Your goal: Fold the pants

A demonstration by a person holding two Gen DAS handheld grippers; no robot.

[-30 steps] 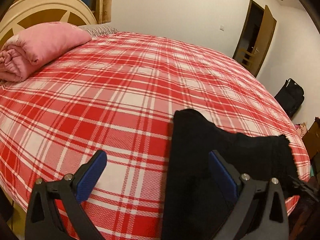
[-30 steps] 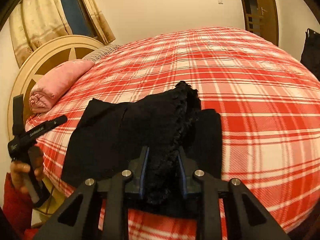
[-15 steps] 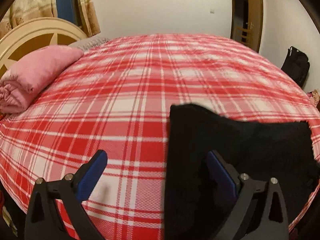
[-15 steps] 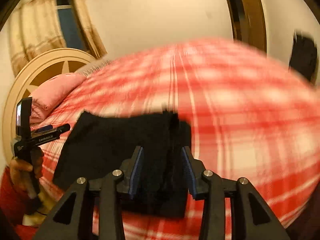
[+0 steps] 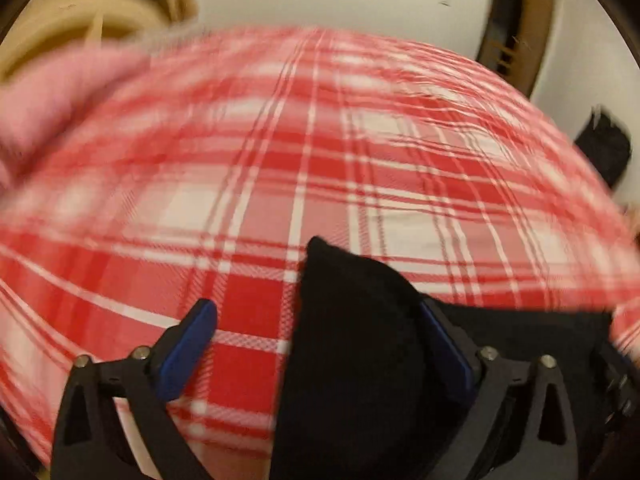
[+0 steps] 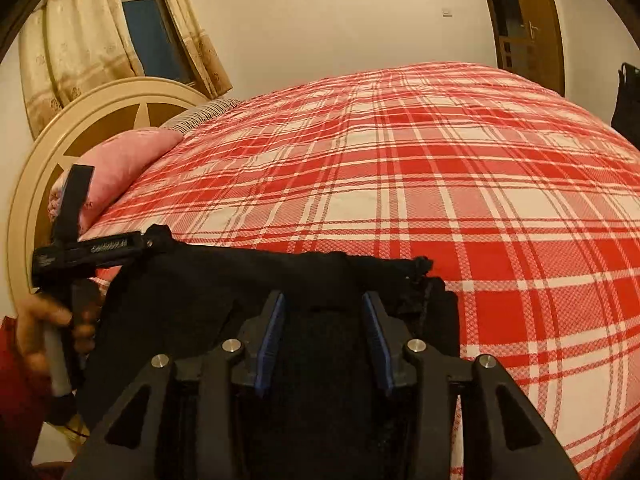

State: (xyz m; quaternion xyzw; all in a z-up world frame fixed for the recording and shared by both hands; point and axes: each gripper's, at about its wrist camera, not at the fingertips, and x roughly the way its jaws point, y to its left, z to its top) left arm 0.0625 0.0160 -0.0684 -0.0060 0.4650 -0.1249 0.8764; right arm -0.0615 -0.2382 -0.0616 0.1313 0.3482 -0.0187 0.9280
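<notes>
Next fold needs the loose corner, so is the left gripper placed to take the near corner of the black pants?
Probably yes: the left gripper is open with the black pants corner already between its fingers, nothing blocking.

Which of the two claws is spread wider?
The left claw: its jaws gape far apart, while the right claw holds its closer, black pants between them.

Your black pants (image 6: 208, 300): matt, soft knit cloth, frayed hem. Your bedspread (image 6: 440, 184): woven red-white plaid cloth. Your right gripper (image 6: 323, 334): matt black plastic, blue rubbery pads (image 6: 272, 336), shiny metal screws (image 6: 416, 345). Headboard (image 6: 44, 148): glossy painted wood.
</notes>
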